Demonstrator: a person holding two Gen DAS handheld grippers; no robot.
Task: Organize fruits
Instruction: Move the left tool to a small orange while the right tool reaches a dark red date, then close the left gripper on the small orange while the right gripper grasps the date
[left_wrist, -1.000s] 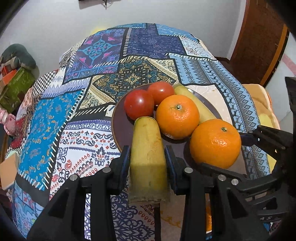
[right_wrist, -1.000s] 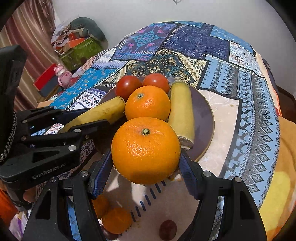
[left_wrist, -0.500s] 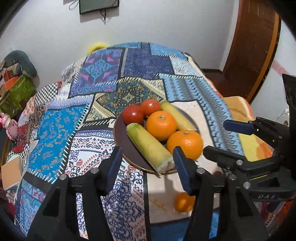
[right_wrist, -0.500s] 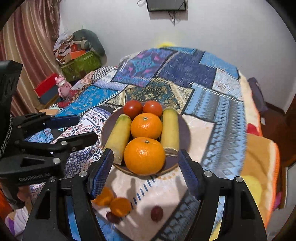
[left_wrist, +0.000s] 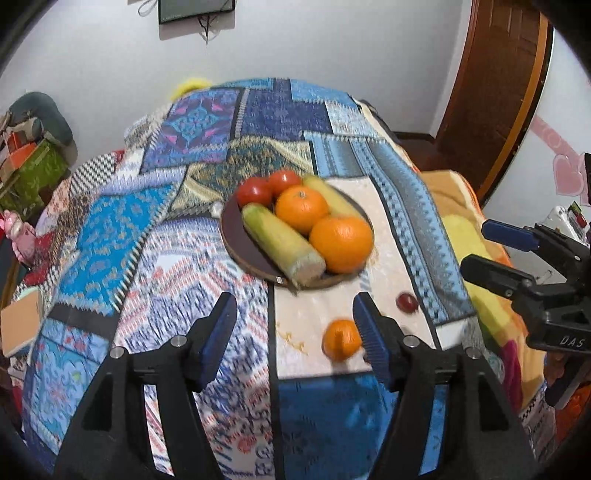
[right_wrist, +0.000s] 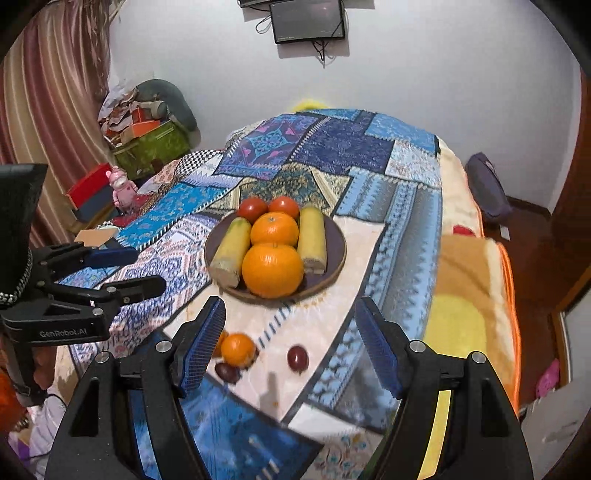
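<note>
A dark round plate (right_wrist: 334, 254) (left_wrist: 231, 236) on the patchwork cloth holds two oranges (right_wrist: 272, 269) (left_wrist: 340, 243), two yellow-green pieces (right_wrist: 229, 253) (left_wrist: 282, 245) and two tomatoes (right_wrist: 252, 208) (left_wrist: 254, 191). Nearer me on the cloth lie a small orange (right_wrist: 237, 349) (left_wrist: 339, 339) and two dark red fruits (right_wrist: 297, 358) (left_wrist: 407, 302). My left gripper (left_wrist: 291, 336) is open and empty, above the cloth short of the plate. My right gripper (right_wrist: 290, 341) is open and empty, above the loose fruits.
The cloth-covered table (right_wrist: 406, 206) drops off at its right edge onto a yellow-orange blanket (right_wrist: 469, 295). Boxes and clutter (right_wrist: 144, 136) stand at the left wall. A wooden door (left_wrist: 491, 92) is at the right. Each gripper shows in the other's view (right_wrist: 74, 291) (left_wrist: 524, 266).
Both grippers opened, let go of the yellow-green piece and the big orange on the plate, and pulled back and up from it. Loose fruits near the table edge have come into view.
</note>
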